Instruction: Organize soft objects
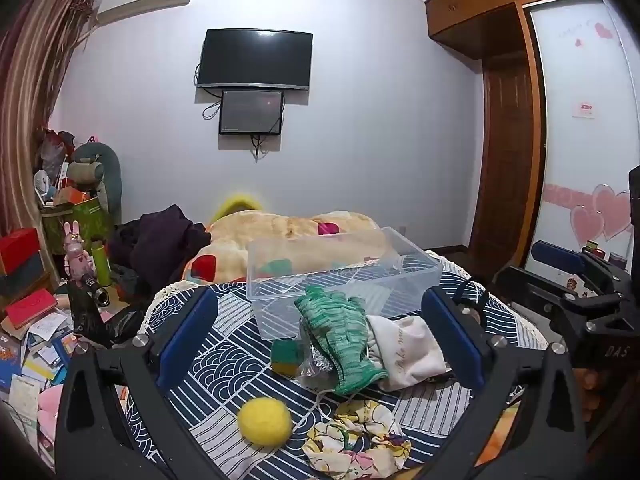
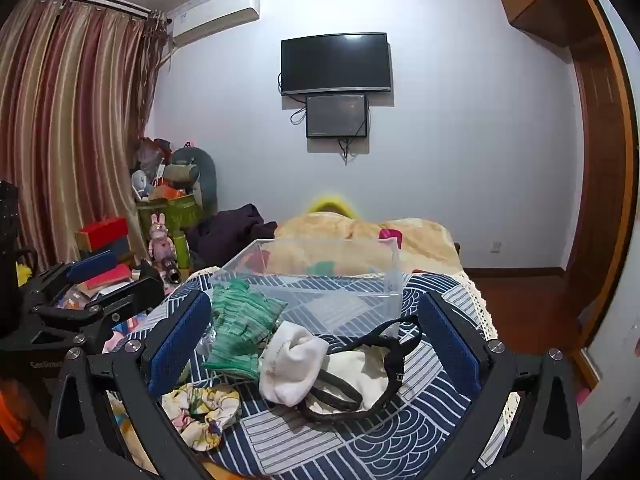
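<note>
Fingers (image 1: 188,336) of both grippers spread wide, empty, above patterned cloth (image 1: 224,352) (wall-mounted TV (image 1: 256,60) beyond).

Right gripper (image 2: 316,336) with jaws wide apart over patterned cloth (image 2: 420,432), framing green glove (image 2: 236,332), white sock (image 2: 292,364), black strap (image 2: 384,360) and floral scrunchie (image 2: 200,408), with clear plastic bin (image 2: 320,280) beyond and left gripper (image 2: 92,284) at left edge.
</note>
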`<state>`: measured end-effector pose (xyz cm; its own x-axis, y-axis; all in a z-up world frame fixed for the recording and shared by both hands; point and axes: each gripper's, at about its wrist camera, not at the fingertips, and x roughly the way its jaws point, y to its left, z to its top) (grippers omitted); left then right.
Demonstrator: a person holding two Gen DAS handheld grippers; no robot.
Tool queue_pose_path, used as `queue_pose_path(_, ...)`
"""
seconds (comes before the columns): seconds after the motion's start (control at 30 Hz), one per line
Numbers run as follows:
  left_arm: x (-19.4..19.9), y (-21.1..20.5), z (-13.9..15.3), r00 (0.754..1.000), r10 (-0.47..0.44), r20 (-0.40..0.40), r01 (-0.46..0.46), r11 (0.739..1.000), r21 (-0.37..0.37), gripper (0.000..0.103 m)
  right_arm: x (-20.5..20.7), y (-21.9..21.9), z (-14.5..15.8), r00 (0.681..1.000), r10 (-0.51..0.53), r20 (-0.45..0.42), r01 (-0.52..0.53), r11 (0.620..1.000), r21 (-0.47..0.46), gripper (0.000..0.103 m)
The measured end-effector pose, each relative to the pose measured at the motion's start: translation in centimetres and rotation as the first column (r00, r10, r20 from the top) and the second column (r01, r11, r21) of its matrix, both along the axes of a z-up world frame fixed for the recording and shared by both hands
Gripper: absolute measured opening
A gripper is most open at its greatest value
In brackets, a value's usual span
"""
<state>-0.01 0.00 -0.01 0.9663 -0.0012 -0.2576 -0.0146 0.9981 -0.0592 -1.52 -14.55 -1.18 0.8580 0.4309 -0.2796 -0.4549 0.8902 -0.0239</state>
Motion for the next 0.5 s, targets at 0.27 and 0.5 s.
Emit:
queue_pose_path(0.27, 0.4, -0.4, 0.2, 1.000, 0.008, 0.011, -0.008, 1.000, -0.001, 0.103, 0.0, -0.1, 0.0, 1.000, -0.002, -0.002, 0.002, 1.000, 0.008, 0.103)
queue_pose_path(0.5, 0.4, -0.8, 0.2, 1.000, 0.009, 0.018, -0.009, 1.000, 0.005, 0.103, 0.1, -0.1, 0.0, 1.000, -0.003, -0.003, 0.003, 1.000, 0.008, 0.103)
